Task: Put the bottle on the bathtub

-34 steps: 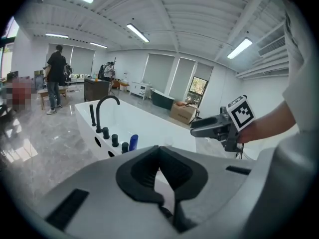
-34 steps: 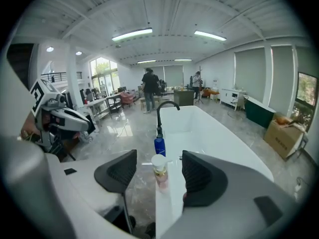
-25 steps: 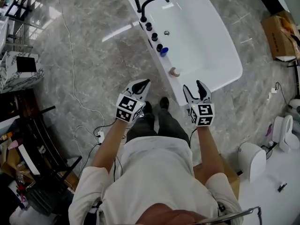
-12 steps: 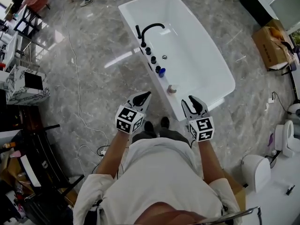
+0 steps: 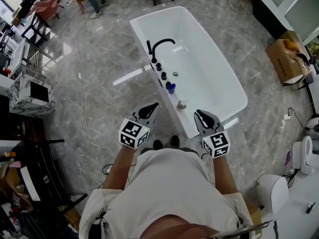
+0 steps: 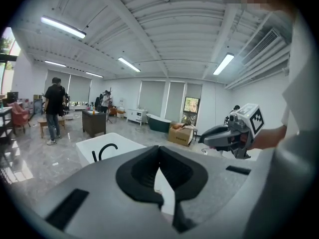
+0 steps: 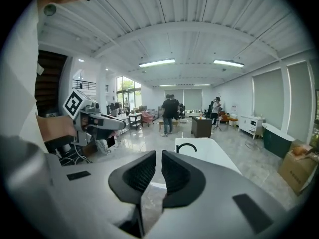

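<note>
Upright bottle point(image 5: 182, 104) on bathtub point(image 5: 239, 86) rim lies ahead-left and below the empty right gripper point(image 5: 202, 114), whose jaws have just been closing to a sliver; the closed, empty left gripper point(image 5: 149, 108) is farther away.

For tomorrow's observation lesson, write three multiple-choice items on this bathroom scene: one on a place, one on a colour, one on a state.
1. Where does the blue bottle stand?
A. On the bathtub rim, beside the black knobs
B. On the floor
C. On a cardboard box

2. What colour is the faucet?
A. White
B. Black
C. Gold

3. How do the jaws of the left gripper stand?
A. Wide apart
B. Closed on the bottle
C. Together, with nothing between them

Answers:
1 A: the head view shows it on the rim, at the end of the row of knobs.
2 B: it is a dark arc against the white tub.
3 C: the left gripper view shows the tips meeting and holding nothing.
</note>
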Available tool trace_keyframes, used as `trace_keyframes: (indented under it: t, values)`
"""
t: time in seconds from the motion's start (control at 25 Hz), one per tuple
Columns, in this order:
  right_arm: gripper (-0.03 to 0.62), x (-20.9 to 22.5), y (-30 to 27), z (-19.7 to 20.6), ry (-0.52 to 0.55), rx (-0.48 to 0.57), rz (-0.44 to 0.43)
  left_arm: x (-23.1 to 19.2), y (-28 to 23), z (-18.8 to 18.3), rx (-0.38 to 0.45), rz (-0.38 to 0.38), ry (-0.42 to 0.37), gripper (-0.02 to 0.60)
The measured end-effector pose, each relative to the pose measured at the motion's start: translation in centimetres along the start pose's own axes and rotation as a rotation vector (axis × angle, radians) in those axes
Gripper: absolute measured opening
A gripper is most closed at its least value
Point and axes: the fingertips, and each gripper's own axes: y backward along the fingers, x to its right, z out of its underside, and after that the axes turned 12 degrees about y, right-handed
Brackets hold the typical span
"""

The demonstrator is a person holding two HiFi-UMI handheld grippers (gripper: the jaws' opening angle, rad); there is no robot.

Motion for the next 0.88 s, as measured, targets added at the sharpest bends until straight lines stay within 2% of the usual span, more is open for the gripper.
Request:
trace_keyframes:
  t: [0.12, 0.4, 0.88]
  values:
    - [0.049, -0.1, 0.2, -0.5, -0.022, 0.031, -0.045, -0.1, 0.4, -0.9, 0.029, -0.009, -0.005, 0.008]
    - [0.032, 1.4, 0.3, -2.0, -0.008, 0.055, -0.014, -0.9, 0.3, -1.1, 0.037, -0.024, -0.004, 0.008]
    - [0.032, 1.2, 0.2, -2.0, -0.006, 0.056, -0.029, -1.4, 0.5, -0.9, 0.044, -0.037, 0.020, 0.008]
